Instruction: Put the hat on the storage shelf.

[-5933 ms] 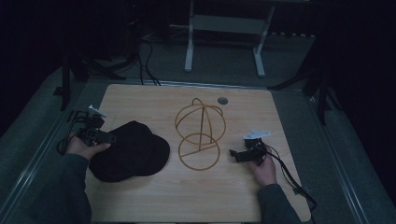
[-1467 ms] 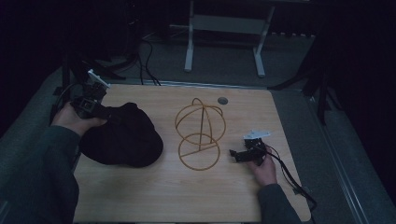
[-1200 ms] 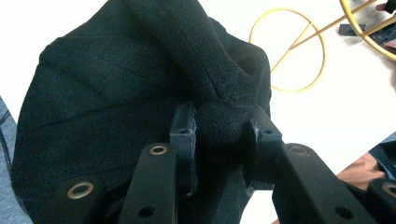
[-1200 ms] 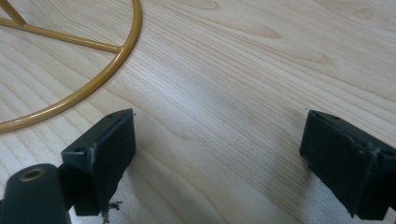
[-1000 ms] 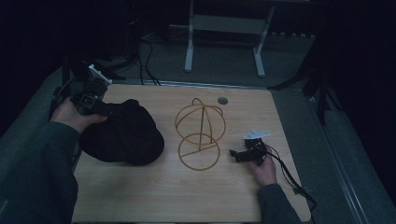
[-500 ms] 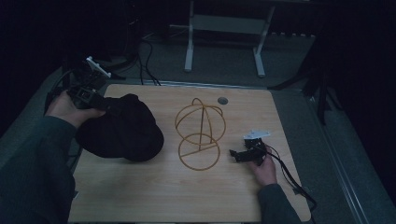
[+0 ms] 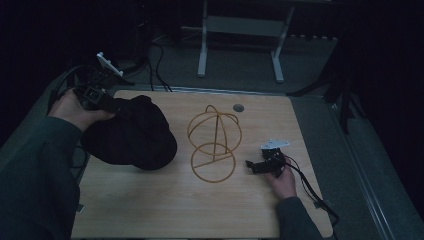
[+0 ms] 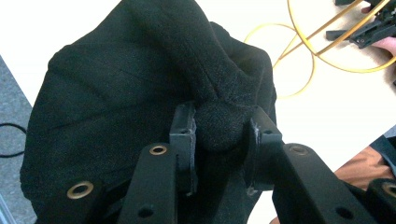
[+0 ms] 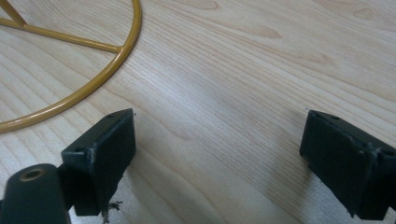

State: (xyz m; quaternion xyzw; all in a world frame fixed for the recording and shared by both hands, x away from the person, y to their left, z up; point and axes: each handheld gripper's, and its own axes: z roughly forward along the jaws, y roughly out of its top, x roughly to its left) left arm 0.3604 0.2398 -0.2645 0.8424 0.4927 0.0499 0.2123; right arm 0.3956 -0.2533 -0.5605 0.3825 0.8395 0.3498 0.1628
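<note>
1. Black fabric cap (image 7: 131, 134): lay left of centre in the high view, partly lifted off the wooden table (image 7: 165, 210).
2. I judged it soft, light and floppy; a bunched fold suited gripping.
3. Left gripper (image 8: 219, 135) clamped on such a fold.
4. Right gripper (image 9: 217, 158) rested with jaws apart, holding nothing, beside the gold wire stand (image 7: 214, 142).

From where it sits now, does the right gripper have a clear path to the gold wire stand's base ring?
Probably yes: the right gripper is open, and bare table lies between it and the wire stand.
</note>
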